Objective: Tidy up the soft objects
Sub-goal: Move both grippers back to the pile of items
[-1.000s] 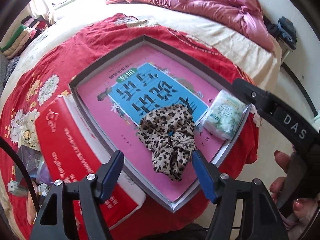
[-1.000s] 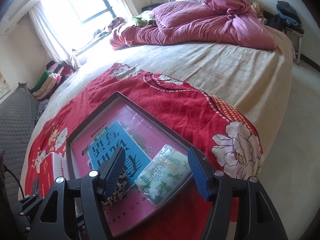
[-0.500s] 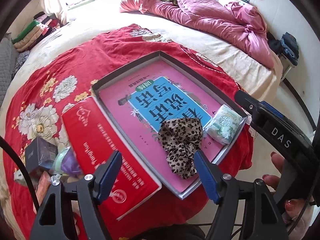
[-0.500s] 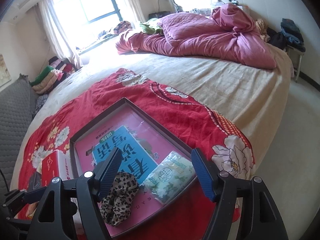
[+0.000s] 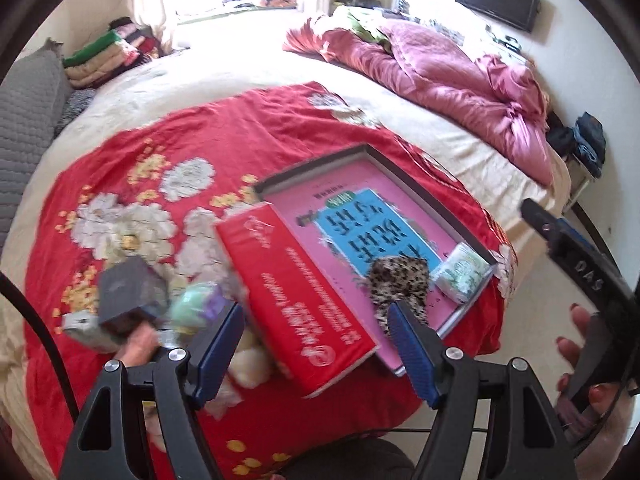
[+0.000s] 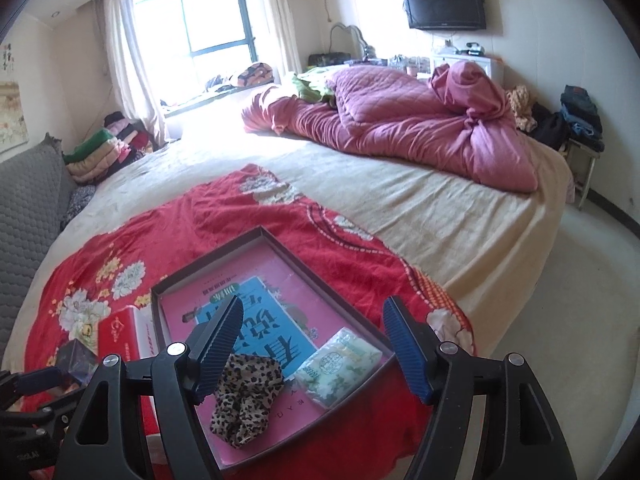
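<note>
The left gripper (image 5: 316,344) hangs above the bed with its blue fingers (image 5: 412,354) spread and nothing between them; the right gripper (image 6: 314,346) likewise has its fingers (image 6: 408,346) apart and empty. Below them, the leopard-print fabric scrunchie (image 6: 244,394) lies crumpled in the shallow dark-rimmed box (image 6: 224,250), on its pink and blue printed bottom, just beside a white-and-green tissue pack (image 6: 340,366) in the near corner. A red rectangular box lid (image 5: 296,304) leans against the box's left rim. All rest on a red floral blanket (image 5: 168,152) spread over the beige bed (image 6: 420,208).
</note>
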`<action>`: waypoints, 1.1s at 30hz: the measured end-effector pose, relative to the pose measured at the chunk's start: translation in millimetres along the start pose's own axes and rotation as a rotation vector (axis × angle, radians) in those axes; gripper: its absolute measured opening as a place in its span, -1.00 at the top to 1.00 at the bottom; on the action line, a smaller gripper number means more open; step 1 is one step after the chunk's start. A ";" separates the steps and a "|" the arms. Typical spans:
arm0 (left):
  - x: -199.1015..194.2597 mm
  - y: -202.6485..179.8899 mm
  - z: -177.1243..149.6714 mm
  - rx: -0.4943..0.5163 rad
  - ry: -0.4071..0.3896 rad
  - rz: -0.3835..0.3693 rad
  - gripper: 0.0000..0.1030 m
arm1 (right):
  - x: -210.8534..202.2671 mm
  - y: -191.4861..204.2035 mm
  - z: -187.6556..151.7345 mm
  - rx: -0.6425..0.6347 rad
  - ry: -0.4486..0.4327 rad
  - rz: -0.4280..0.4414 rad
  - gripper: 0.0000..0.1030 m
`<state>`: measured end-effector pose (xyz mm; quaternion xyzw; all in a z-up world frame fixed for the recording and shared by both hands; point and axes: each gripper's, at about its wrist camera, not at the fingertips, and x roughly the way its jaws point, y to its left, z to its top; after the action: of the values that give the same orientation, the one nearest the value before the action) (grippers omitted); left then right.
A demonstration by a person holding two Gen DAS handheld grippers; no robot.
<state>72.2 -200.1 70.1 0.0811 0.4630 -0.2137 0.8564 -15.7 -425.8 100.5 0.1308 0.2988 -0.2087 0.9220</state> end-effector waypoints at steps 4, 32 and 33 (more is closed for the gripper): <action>-18.0 17.6 -3.2 -0.021 -0.025 0.014 -0.43 | -20.6 13.4 8.4 -0.012 -0.034 0.025 -0.44; -76.4 134.7 -41.4 -0.206 -0.076 0.157 -0.43 | -79.4 145.6 -17.6 -0.228 -0.019 0.254 -0.44; -77.4 141.9 -43.2 -0.219 -0.076 0.162 -0.43 | -79.8 148.8 -18.6 -0.236 -0.018 0.255 -0.44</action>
<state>64.9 -35.9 101.7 0.0160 0.4429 -0.0949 0.8914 -14.7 -263.7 151.6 0.0565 0.2938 -0.0545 0.9526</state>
